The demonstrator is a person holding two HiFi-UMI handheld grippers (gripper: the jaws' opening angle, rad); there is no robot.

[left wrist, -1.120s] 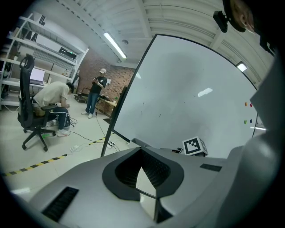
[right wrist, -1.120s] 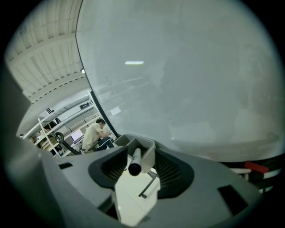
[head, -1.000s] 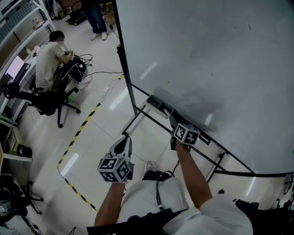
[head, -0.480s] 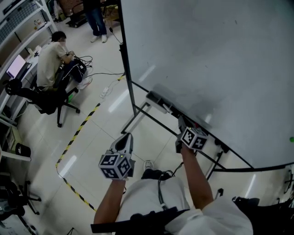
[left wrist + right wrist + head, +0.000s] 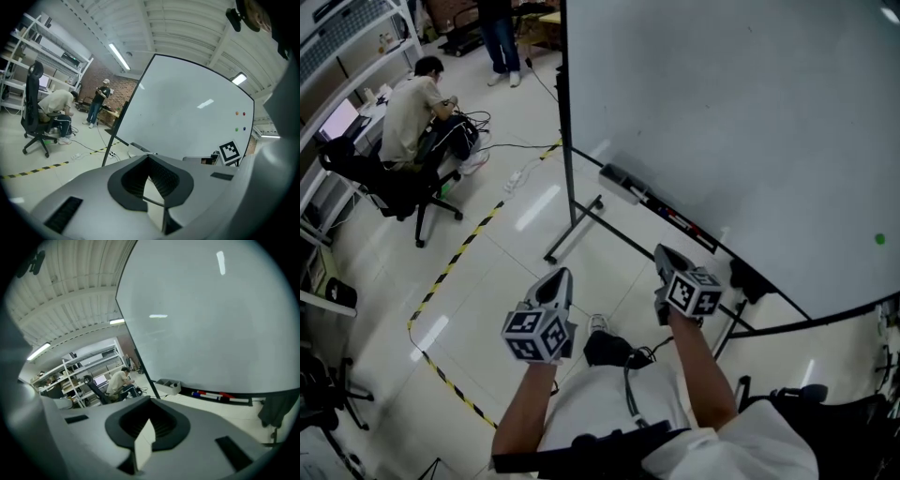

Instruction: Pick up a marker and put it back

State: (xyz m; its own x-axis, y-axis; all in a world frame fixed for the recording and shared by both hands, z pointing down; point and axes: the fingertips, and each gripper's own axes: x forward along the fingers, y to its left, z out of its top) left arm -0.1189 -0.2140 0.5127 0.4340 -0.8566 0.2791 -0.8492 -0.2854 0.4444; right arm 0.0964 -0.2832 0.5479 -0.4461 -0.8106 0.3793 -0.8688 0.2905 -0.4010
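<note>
I keep right gripper (image 5: pixel 667 261) clenched, empty, just below whiteboard (image 5: pixel 731 112). Left gripper (image 5: pixel 555 283) clenched too, nothing between jaws. Markers (image 5: pixel 218 395) lie on board tray (image 5: pixel 647 201), apart from both.

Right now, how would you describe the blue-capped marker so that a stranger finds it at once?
Find the big whiteboard on its black stand; a black tray runs under its lower edge. Past the grey box at the tray's end, the blue-capped marker lies beside a red marker; only its cap is blue.
</note>
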